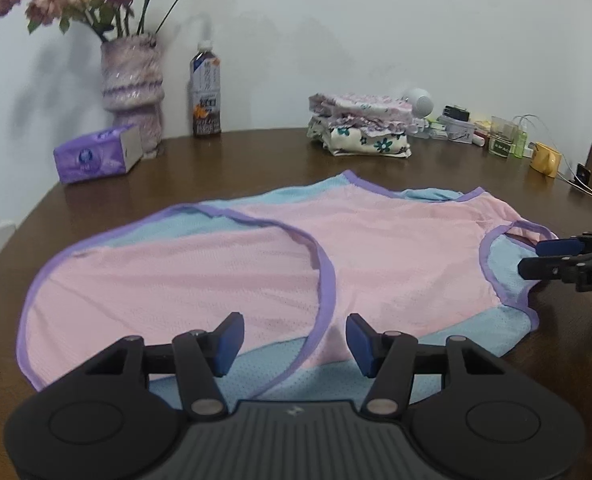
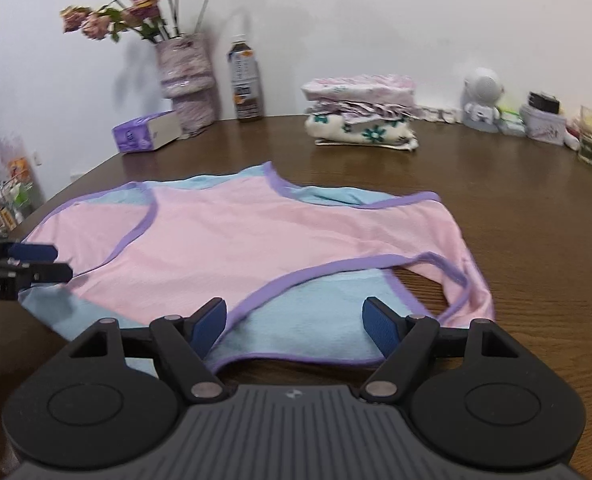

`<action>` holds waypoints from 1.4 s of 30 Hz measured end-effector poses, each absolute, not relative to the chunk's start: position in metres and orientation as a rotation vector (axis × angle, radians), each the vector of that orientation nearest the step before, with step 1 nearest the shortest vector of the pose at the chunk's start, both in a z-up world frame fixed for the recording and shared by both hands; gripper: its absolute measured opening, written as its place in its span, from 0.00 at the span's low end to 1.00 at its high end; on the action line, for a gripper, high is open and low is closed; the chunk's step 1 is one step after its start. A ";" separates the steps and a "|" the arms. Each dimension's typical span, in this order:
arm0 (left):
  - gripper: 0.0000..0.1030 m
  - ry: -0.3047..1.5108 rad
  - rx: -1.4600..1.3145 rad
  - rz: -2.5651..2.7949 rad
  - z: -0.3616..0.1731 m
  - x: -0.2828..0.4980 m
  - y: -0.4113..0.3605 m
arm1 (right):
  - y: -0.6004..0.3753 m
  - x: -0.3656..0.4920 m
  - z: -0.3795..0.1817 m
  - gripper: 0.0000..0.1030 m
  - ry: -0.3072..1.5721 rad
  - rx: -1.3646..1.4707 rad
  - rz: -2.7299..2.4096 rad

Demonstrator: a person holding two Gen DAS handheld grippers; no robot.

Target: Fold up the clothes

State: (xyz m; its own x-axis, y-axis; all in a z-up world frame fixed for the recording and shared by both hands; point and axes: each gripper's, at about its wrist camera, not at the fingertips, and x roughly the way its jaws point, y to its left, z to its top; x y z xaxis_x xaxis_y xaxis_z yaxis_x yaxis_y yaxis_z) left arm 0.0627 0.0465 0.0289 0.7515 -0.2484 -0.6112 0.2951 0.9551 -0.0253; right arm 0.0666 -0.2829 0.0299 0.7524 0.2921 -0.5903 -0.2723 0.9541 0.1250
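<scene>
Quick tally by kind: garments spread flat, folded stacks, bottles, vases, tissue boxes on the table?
Spread pink-and-blue garment: 1
Folded clothes stack: 1
Drink bottle: 1
Flower vase: 1
Tissue box: 1
Total: 5

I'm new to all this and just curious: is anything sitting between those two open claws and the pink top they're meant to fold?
Nothing visible. The pink top lies flat right under both open grippers, left and right. The tissue box, bottle and folded pile stand farther back on the table.
</scene>
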 end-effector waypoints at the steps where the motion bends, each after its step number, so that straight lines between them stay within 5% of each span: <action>1: 0.54 0.667 0.065 -0.289 0.026 0.063 0.047 | -0.283 0.069 0.028 0.74 0.657 0.032 0.309; 24: 0.68 0.642 -0.028 -0.196 0.022 0.058 0.046 | -0.292 0.056 0.031 0.74 0.612 -0.015 0.284; 42: 0.69 0.630 -0.085 -0.168 0.025 0.066 0.041 | -0.329 0.060 0.034 0.73 0.574 -0.020 0.189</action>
